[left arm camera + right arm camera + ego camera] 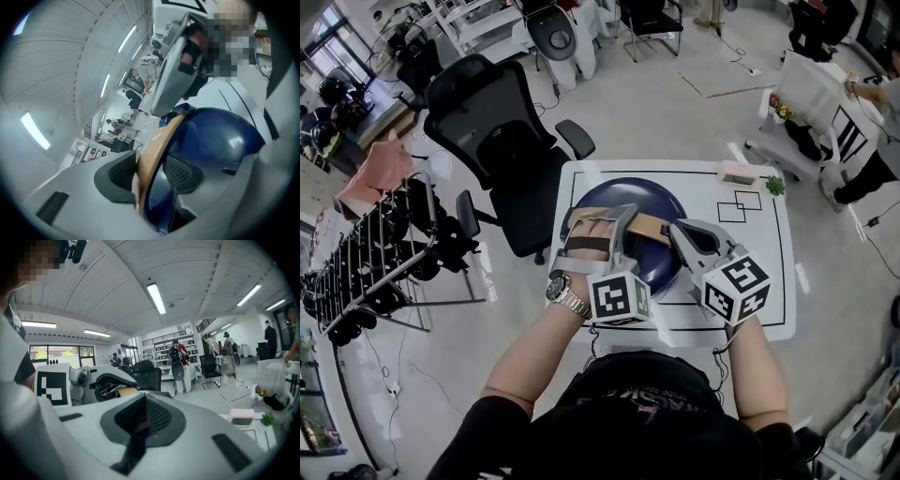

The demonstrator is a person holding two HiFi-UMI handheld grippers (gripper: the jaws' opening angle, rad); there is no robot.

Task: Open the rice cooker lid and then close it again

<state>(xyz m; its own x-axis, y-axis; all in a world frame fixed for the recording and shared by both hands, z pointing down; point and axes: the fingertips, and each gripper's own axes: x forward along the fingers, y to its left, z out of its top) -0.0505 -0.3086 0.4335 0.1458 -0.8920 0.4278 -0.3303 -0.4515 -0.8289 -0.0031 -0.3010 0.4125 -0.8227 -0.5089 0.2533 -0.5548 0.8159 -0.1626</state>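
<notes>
Obs.: The dark blue rice cooker (623, 190) sits at the centre of the frame on the white counter (755, 291). Its domed lid is down, and a tan handle (652, 228) lies across the top.

Left claw (602, 220): set on the left end of the handle. In the left gripper view it is closed partway, pinching the tan band between its pads.

Right claw (680, 231): pressed together with nothing held. Its tip rests over the right end of the handle, just right of centre. In the right gripper view only a sliver of tan and blue shows below the shut pads.

Reading: With the lid seated, we take this as a step at the lid itself, with the left claw steadying the cooker and the right acting as a blunt pusher. We cannot see a latch from here.

How to do it well:
- We keep the left pinch firm, so the pot does not skate on the smooth counter.
- We press with the shut right tip straight down over the lid's front edge, not at a slant, or it slides off the glossy dome.
- We load slowly and watch for the lid to move.
- We keep the handle from swinging into the lid's path.
</notes>
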